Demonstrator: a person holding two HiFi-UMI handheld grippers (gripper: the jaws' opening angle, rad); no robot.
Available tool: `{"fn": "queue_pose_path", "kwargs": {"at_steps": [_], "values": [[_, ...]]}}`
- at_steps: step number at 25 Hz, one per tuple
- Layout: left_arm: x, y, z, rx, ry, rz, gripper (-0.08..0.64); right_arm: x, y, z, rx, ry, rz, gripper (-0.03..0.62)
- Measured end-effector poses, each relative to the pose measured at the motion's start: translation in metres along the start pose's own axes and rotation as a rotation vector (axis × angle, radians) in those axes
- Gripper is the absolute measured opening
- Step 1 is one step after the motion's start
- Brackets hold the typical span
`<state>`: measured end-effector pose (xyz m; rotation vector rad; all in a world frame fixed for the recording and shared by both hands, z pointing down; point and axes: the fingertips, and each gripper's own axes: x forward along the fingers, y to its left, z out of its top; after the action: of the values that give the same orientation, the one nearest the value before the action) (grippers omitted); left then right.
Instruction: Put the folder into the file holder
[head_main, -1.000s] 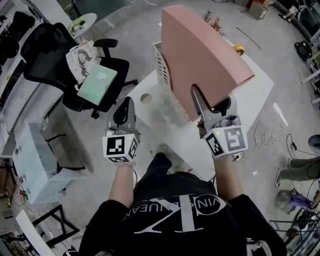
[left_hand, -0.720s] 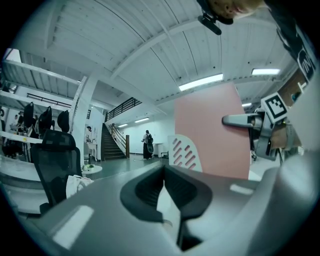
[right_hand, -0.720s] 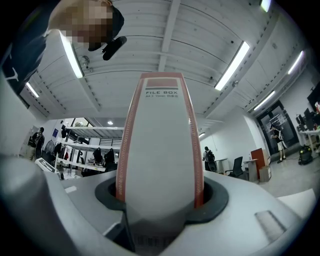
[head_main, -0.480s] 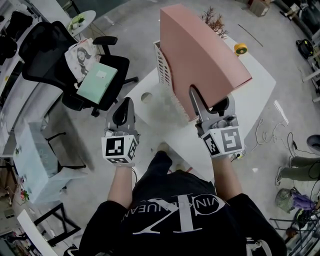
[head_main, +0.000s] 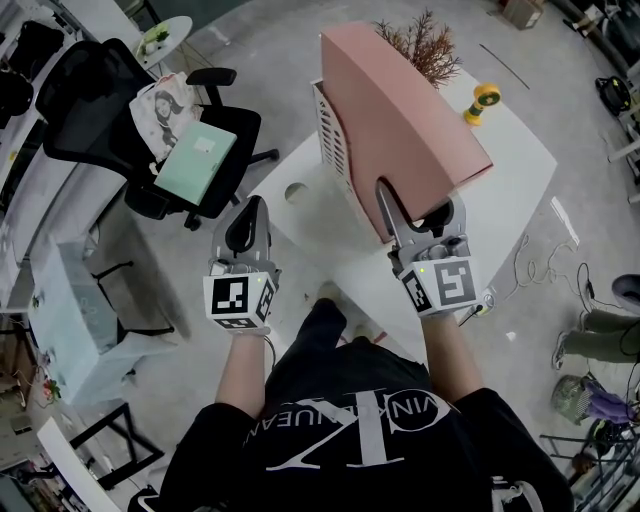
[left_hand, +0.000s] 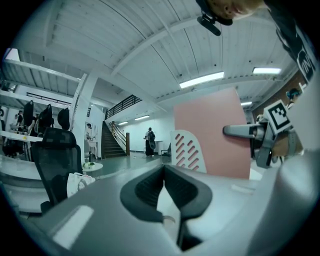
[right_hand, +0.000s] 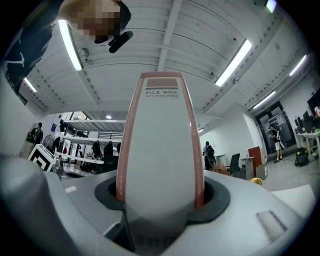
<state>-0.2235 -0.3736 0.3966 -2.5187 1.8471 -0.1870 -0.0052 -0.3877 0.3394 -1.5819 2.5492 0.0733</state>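
A thick pink folder (head_main: 400, 120) with a white spine stands tilted over the white table (head_main: 505, 195), and my right gripper (head_main: 415, 212) is shut on its near lower corner. In the right gripper view the spine (right_hand: 160, 145), printed FILE BOX, fills the space between the jaws of my right gripper (right_hand: 160, 200). A white slotted file holder (head_main: 330, 140) stands right behind the folder's left side, mostly hidden. My left gripper (head_main: 248, 225) hovers off the table's left edge, shut and empty. The left gripper view shows the folder (left_hand: 212, 135) beside the holder (left_hand: 187, 150).
A black office chair (head_main: 110, 100) with a green book (head_main: 195, 160) and a printed bag stands at the left. On the table's far side are a dried plant (head_main: 420, 40) and a yellow object (head_main: 482, 100). A round hole (head_main: 295, 192) sits near the table's left corner.
My right gripper has sunk a little with the folder, bringing its lower edge nearer the table by the holder. My left gripper has stayed in place.
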Motion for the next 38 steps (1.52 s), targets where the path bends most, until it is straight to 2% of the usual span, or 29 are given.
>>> {"fn": "queue_pose_path", "kwargs": {"at_steps": [13,38], "values": [[0.004,-0.001,-0.005,-0.008,0.009,-0.003,0.0,-0.001,0.002,-0.037,-0.003,0.099,0.019,0.31],[0.003,-0.013,-0.01,-0.023,0.01,-0.019,0.0,-0.007,0.001,-0.079,-0.043,0.282,0.005,0.319]]}}
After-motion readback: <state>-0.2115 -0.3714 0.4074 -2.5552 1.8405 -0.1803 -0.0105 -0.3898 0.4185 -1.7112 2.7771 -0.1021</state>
